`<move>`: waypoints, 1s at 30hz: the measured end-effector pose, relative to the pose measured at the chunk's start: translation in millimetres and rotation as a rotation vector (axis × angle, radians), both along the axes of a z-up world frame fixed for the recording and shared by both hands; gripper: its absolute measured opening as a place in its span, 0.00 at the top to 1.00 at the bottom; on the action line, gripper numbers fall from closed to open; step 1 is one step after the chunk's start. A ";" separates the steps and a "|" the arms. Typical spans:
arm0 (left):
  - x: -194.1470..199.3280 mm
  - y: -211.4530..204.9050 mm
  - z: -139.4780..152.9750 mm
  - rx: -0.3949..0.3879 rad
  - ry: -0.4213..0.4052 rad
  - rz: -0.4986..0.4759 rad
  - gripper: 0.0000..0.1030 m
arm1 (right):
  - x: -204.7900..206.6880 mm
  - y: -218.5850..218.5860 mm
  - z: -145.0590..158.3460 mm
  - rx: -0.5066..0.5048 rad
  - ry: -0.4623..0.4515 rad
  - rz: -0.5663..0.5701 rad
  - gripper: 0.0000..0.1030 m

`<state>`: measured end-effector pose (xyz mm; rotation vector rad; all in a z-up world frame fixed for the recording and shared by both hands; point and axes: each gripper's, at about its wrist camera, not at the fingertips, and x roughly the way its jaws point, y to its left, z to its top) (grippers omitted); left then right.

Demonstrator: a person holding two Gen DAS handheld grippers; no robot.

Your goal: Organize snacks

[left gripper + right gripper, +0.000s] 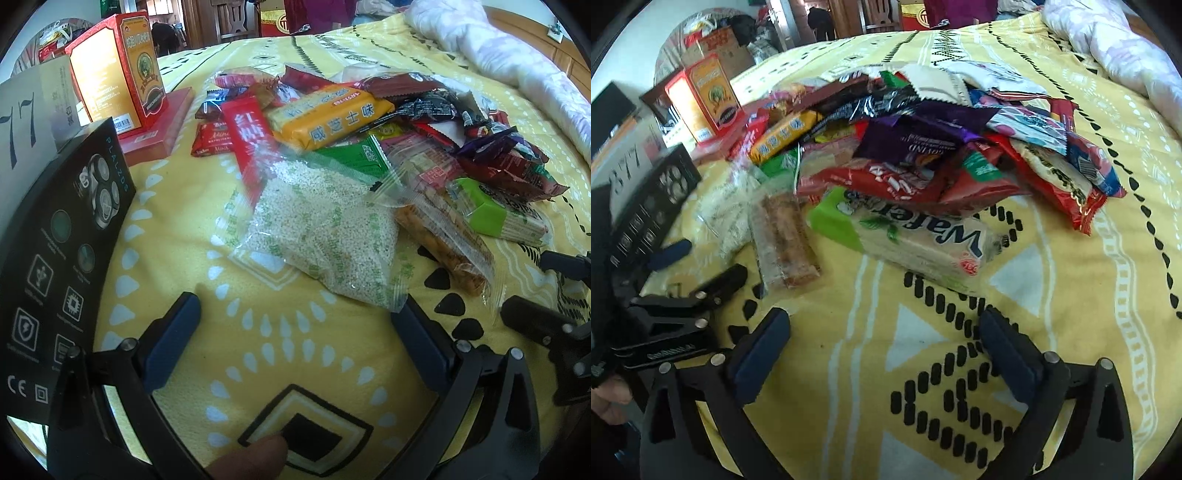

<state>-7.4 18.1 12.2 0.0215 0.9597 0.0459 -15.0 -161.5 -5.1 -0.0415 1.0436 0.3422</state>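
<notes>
A pile of wrapped snacks [369,122] lies on a yellow patterned bedspread [295,350]. Nearest my left gripper [295,314] is a clear bag of white sesame brittle [325,229], just beyond the open, empty fingers. Beside it lie a clear-wrapped brown nut bar [443,240] and a green wafer pack [506,214]. My right gripper [886,321] is open and empty, a short way in front of the wafer pack [923,240]. The nut bar [786,240] and the pile [923,140] show there too. The right gripper's fingers [535,325] show at the left view's right edge.
A black product box [62,258] stands close at the left. A red and orange box [118,70] stands on a flat red box [162,122] behind it. A white quilt [517,62] lies at the far right. Cardboard boxes [720,48] sit beyond the bed.
</notes>
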 end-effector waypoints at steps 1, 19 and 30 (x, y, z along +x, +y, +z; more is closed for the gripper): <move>0.1 -0.1 -0.3 0.001 -0.002 0.000 0.00 | 0.1 1.4 -1.1 -0.010 -0.007 0.002 0.00; -4.0 -0.5 -2.3 0.002 -0.046 0.005 0.00 | -3.4 -0.3 -12.5 0.009 -0.149 -0.015 0.00; -4.5 -0.1 -2.0 -0.001 -0.051 0.006 0.00 | -4.8 3.7 -13.5 -0.012 -0.162 -0.017 0.00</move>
